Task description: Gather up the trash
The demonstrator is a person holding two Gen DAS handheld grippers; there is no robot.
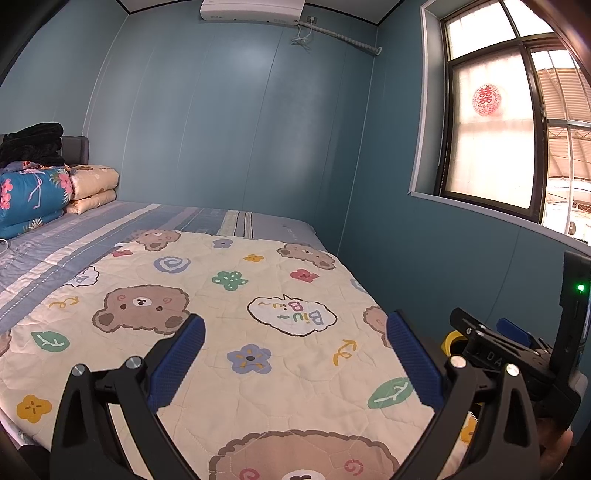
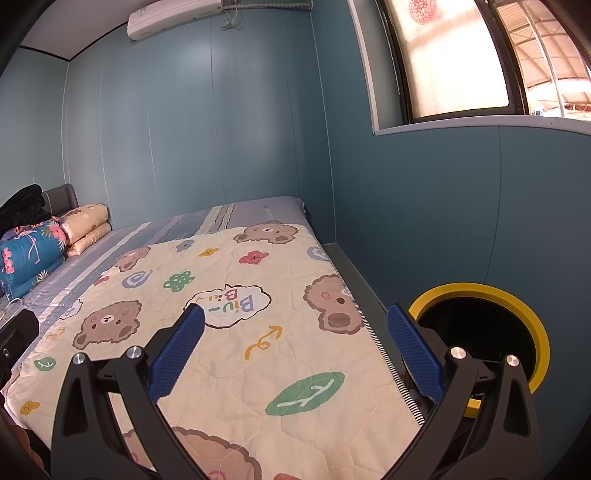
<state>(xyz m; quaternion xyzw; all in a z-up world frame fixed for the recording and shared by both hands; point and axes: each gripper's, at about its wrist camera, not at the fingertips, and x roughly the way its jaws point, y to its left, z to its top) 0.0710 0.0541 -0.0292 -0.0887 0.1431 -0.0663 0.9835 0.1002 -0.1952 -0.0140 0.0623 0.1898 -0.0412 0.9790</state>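
I am holding the left gripper [image 1: 295,354] with its blue-padded fingers [image 1: 181,365] spread wide and nothing between them, hovering over the near end of the bed. The right gripper [image 2: 295,350] is spread just as wide and is also gripping nothing; it is hanging over the bed's right edge, with one finger above the quilt and the other out over the gap beside the bed. In the left wrist view I am seeing the body of the right gripper at the right, with a small green light glowing on it.

Under both tools a cream bear-print quilt [image 1: 229,332] is lying flat across the near part of the bed, reaching to its right edge. I am not making out any loose trash on it from either camera. The trash bin [image 2: 480,291], black inside with a yellow rim, is standing on the floor in the narrow strip between the bed's right edge and the blue wall [image 2: 443,206], right beside the right gripper's outer finger; the left wrist view is catching only a sliver of its yellow rim.

Beyond the quilt, a striped blue sheet [image 1: 74,236] is covering the far part of the bed. Folded bedding [image 1: 33,199] is piled at the far left corner against the headboard, with a dark garment on top. A window [image 1: 491,122] is letting in daylight on the right wall, and an air conditioner [image 1: 253,11] is mounted high on the far wall.
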